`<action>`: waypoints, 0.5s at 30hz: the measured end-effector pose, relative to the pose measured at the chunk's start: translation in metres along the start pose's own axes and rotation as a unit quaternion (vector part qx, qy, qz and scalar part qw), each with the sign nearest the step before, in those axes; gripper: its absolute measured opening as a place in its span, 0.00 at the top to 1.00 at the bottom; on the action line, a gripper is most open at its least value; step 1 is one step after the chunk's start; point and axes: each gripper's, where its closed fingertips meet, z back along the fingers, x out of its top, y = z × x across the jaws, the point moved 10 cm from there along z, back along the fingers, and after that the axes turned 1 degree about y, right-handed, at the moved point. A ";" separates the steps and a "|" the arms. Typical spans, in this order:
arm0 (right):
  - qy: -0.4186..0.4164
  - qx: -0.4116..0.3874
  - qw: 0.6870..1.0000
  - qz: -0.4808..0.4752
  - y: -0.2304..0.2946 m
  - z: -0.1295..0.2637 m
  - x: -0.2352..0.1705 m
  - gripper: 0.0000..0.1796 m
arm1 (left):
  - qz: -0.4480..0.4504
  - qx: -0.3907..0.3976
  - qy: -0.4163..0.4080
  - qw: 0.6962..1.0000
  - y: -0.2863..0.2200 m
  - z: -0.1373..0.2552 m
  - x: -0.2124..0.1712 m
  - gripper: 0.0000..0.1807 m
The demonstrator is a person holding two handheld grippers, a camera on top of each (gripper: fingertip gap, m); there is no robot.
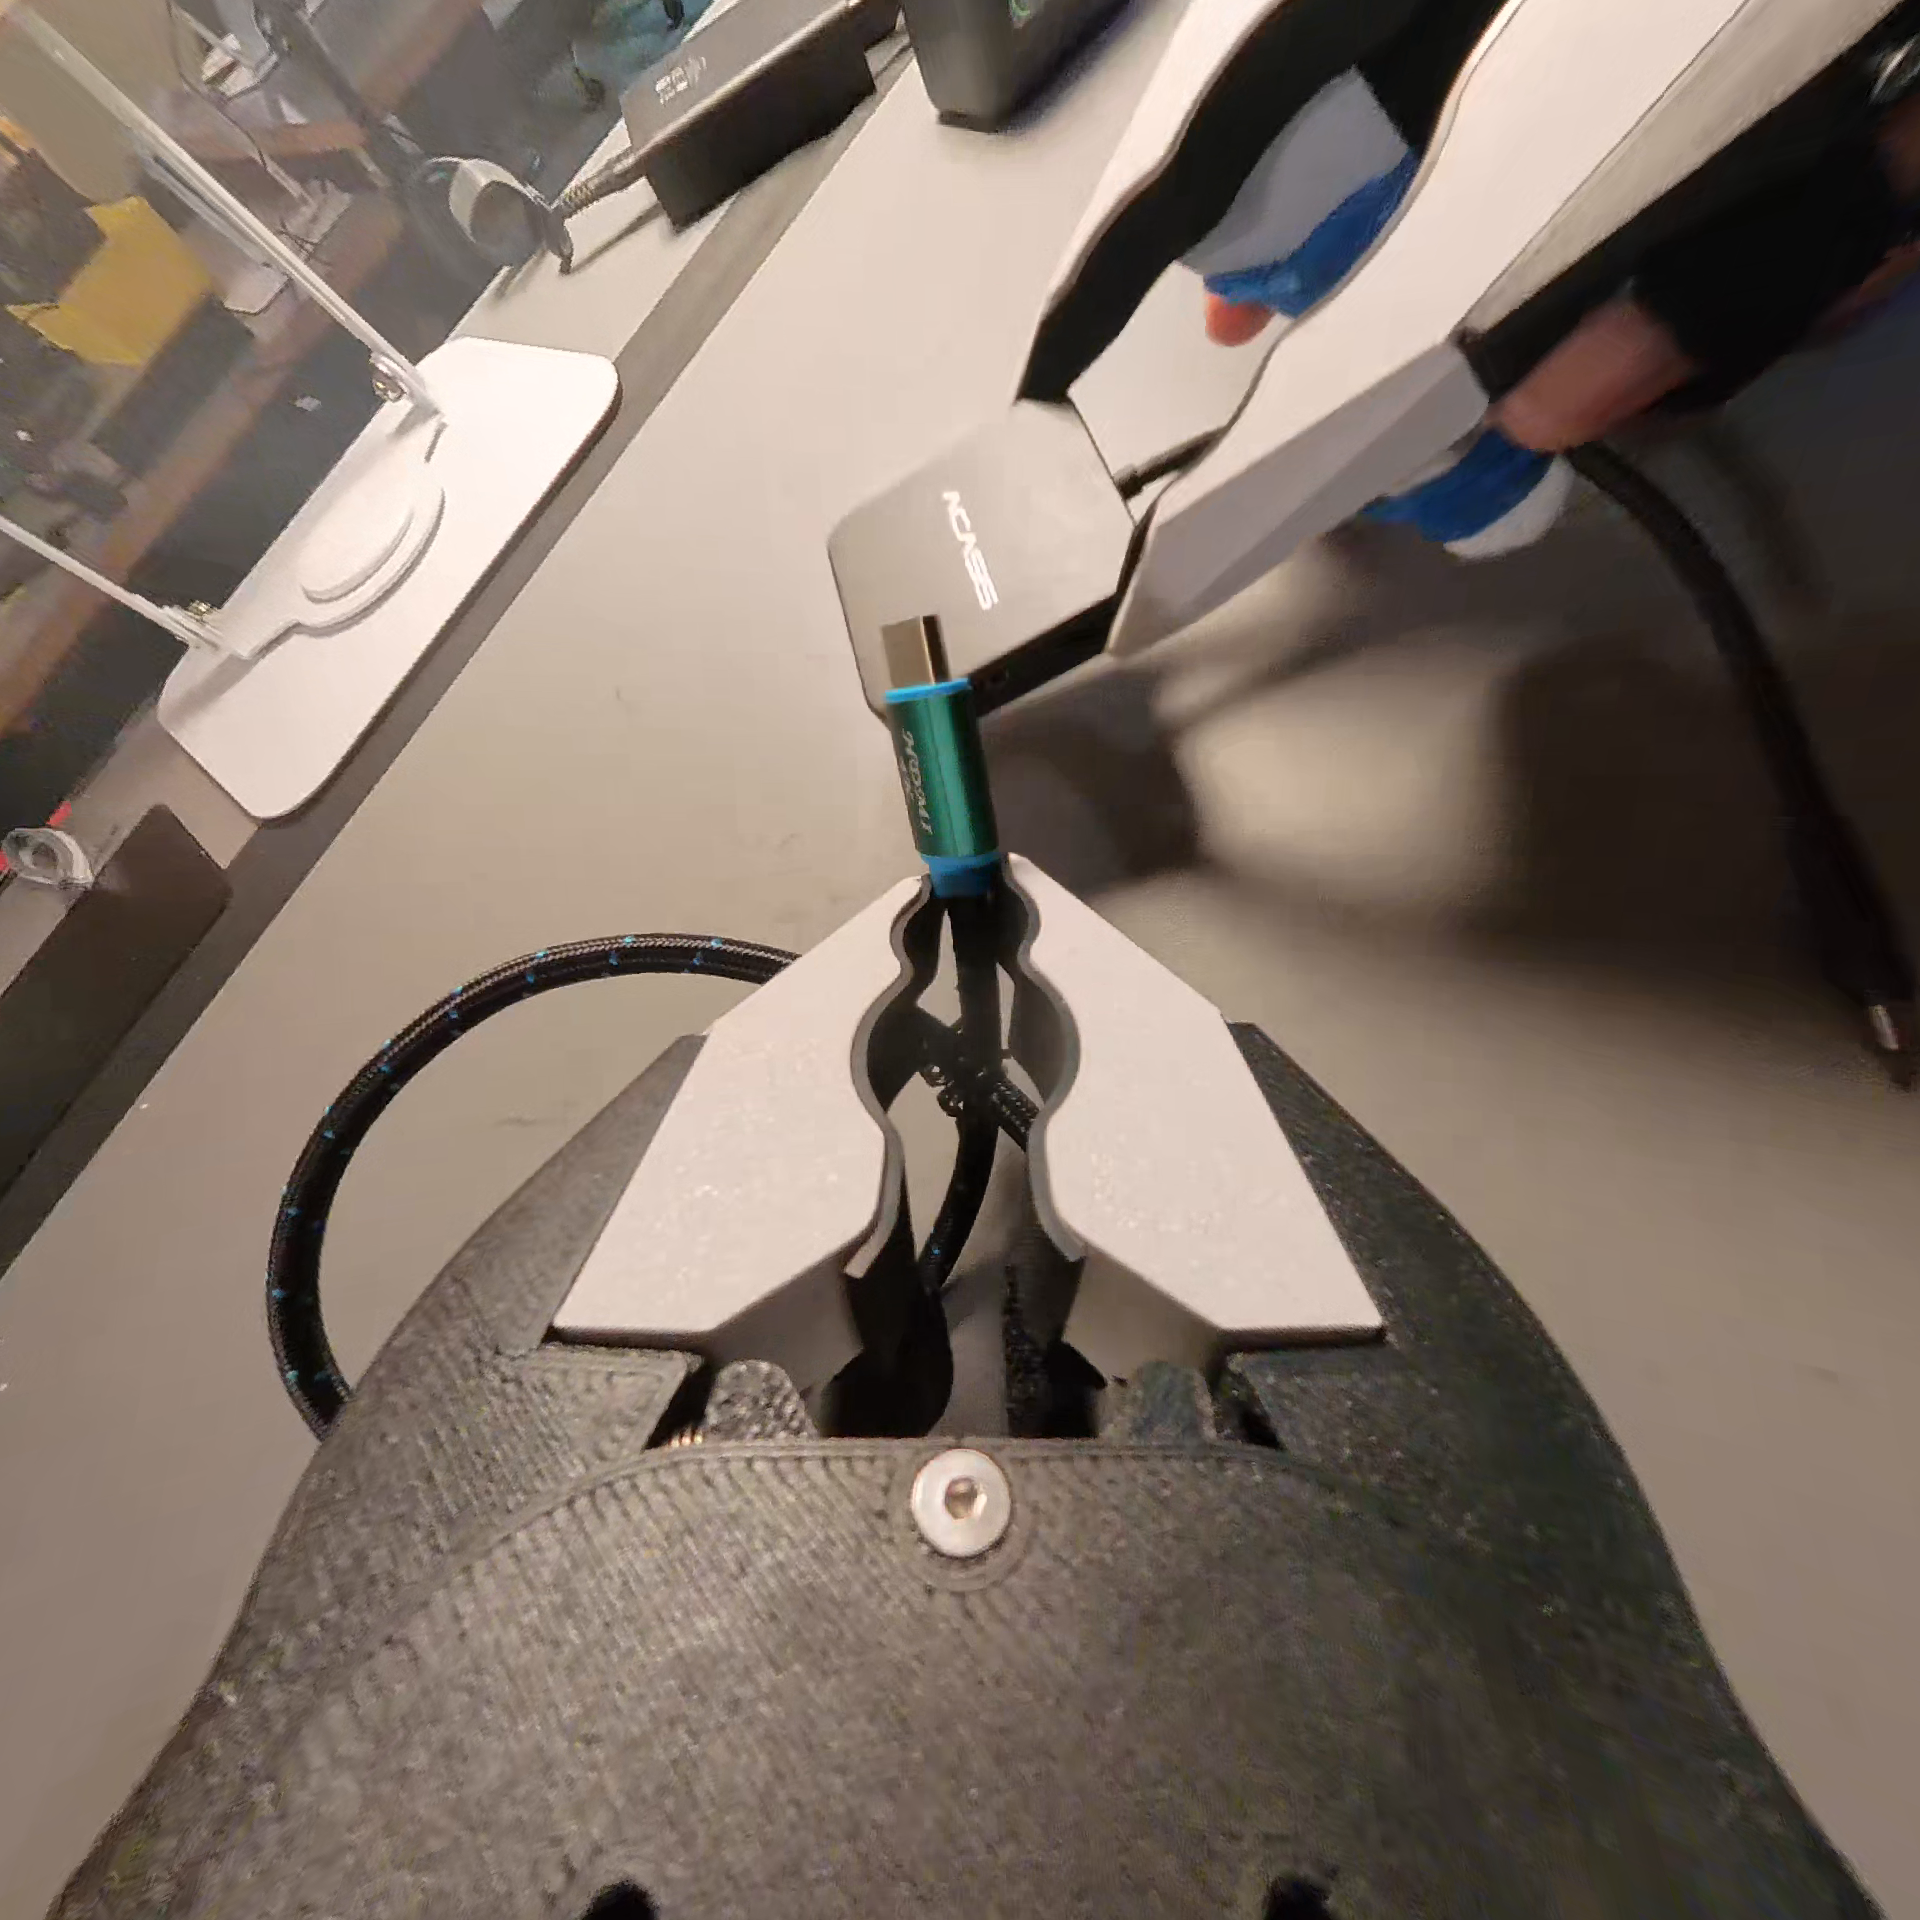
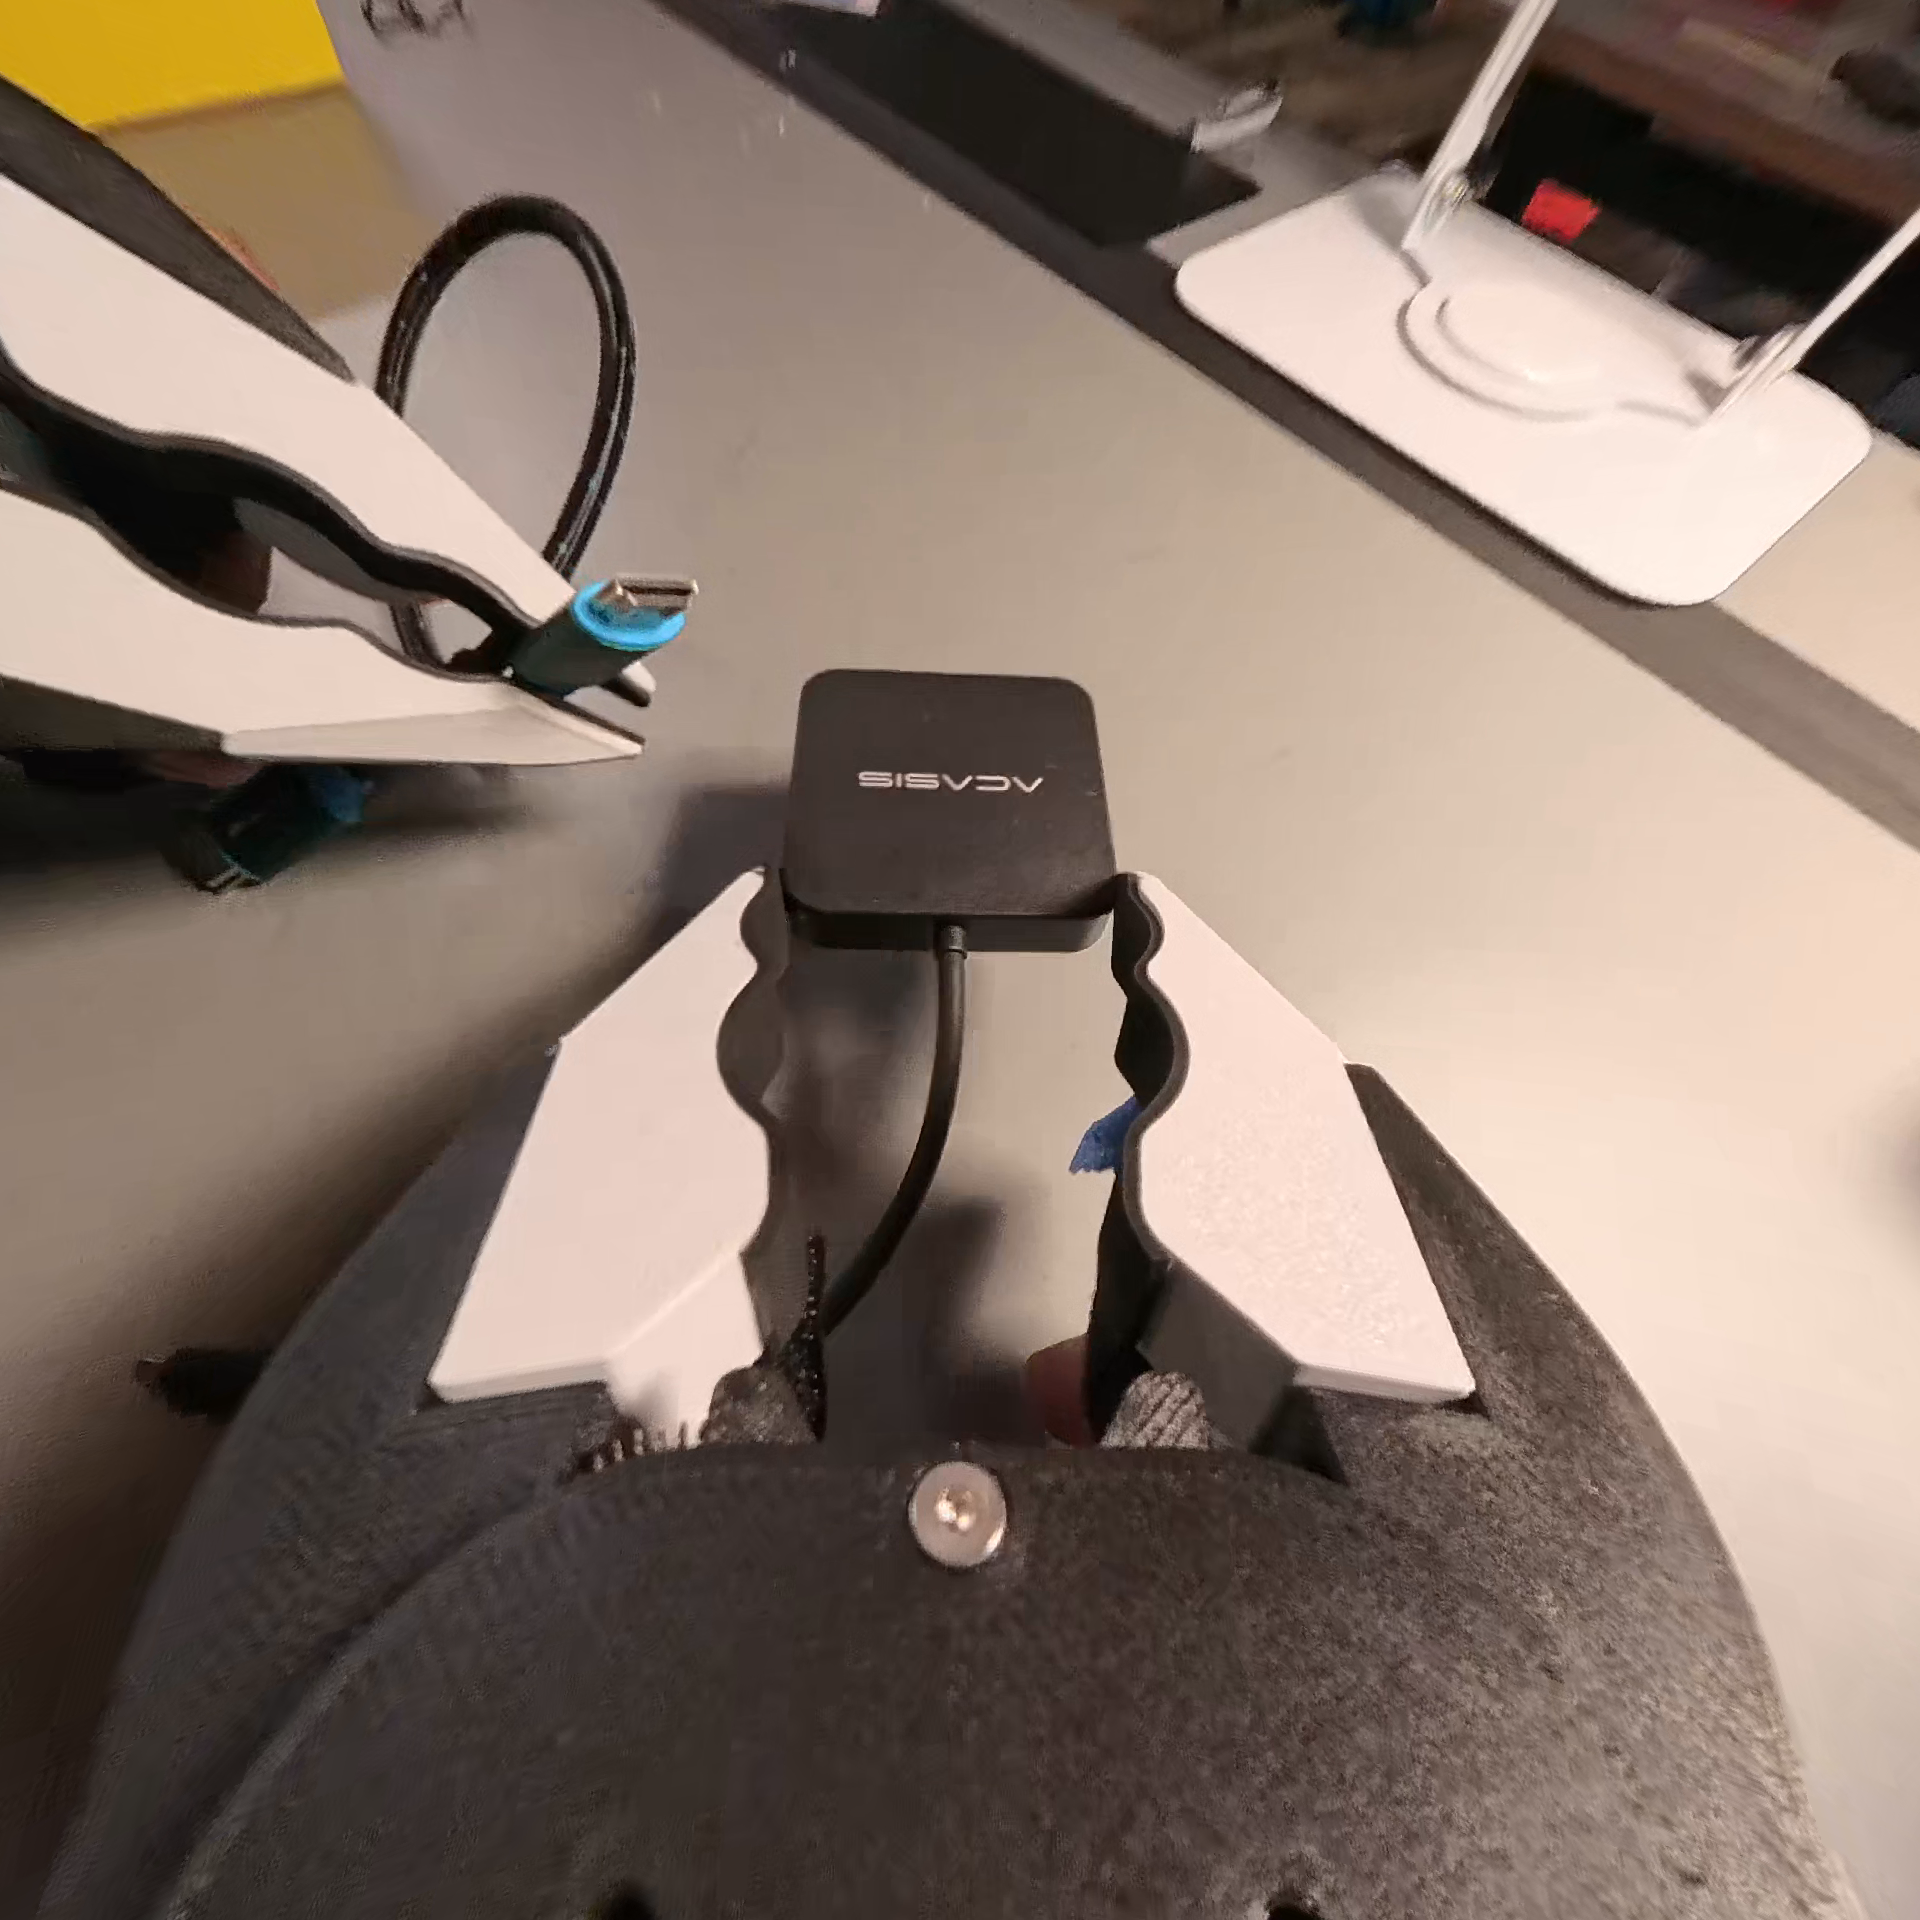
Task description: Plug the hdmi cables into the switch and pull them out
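Two wrist views look down on a grey bench (image 1: 644,727).

In the left wrist view, the left tongs (image 1: 966,883) fill the lower half of the frame, closed on the rear end of a teal HDMI plug (image 1: 935,774). The plug stands up from the tips at centre frame, with its metal end bare and free. That end overlaps the near edge of the switch (image 1: 966,551) in the picture; whether they touch cannot be told. The plug's black braided cable (image 1: 343,1122) runs back between the fingers and loops out to the lower left. The switch, a small flat black box, sits just above centre. The right tongs (image 1: 1107,520) come in from the upper right and grip its far end. A gloved hand (image 1: 1621,353) shows behind them. A second dark cable (image 1: 1766,748) curves down the right edge to a loose plug. A white stand base (image 1: 395,561) lies at the left.

In the right wrist view, the right tongs (image 2: 951,899) rise from the bottom of the frame, clamped on both sides of the switch (image 2: 945,800) at centre. The switch is level, and its thin black lead (image 2: 940,1049) trails back between the fingers. The left tongs (image 2: 582,665) enter from the left edge, pinching the plug (image 2: 613,629). It points right, towards the switch, and is apart from it here. The cable (image 2: 603,343) loops behind in the upper left. Another plug (image 2: 260,831) lies on the bench (image 2: 1039,468) under the left tongs. The stand base (image 2: 1507,353) sits in the upper right.
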 end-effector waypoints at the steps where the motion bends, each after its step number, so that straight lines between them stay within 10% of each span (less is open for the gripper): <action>1: 0.009 0.005 1.000 -0.001 0.001 -0.001 -0.001 0.63 | 0.002 -0.004 -0.003 1.000 0.000 0.000 0.000 0.94; 8: 0.055 0.027 0.998 -0.001 0.001 -0.003 -0.008 0.63 | 0.151 -0.192 -0.033 0.969 0.006 0.000 -0.005 0.82; 15: 0.065 0.029 0.997 -0.008 -0.009 0.005 -0.009 0.63 | 0.192 -0.184 0.004 0.964 0.023 0.004 -0.014 0.82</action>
